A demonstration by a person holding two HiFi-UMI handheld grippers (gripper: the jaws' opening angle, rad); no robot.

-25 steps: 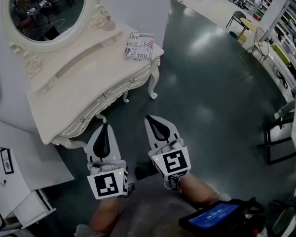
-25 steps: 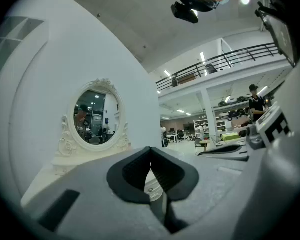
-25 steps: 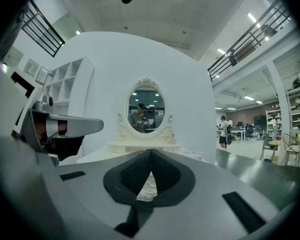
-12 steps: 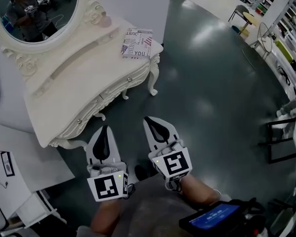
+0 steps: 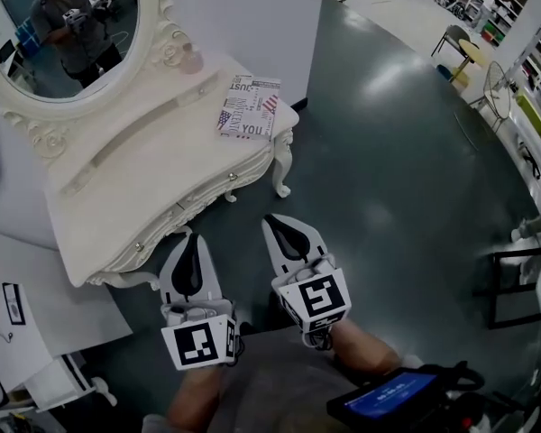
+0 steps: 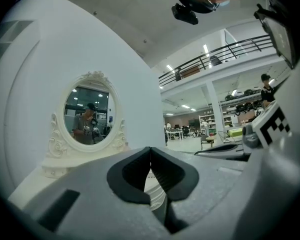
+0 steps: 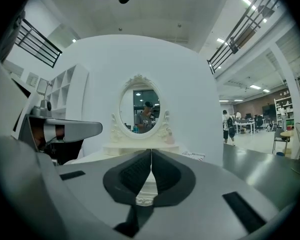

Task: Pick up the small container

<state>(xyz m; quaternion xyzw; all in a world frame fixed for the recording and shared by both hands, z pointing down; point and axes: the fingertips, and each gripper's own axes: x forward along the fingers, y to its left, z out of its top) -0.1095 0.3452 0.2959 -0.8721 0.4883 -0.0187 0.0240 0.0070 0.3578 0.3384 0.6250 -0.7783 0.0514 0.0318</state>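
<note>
Left hand-held gripper [image 5: 186,240], right hand-held gripper [image 5: 275,222] pressed together, empty. Spread jaws before reaching small container [image 5: 191,59] at back edge of counter [image 5: 162,165].

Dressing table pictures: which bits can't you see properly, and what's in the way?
- Head view: the pinkish object beside the mirror is too small to tell whether it is the small container.
- Head view: the mirror's top is cut off by the picture's edge.
- Right gripper view: the dressing table front is hidden behind the right gripper.
- Head view: the blue screen has writing too blurred to read.
</note>
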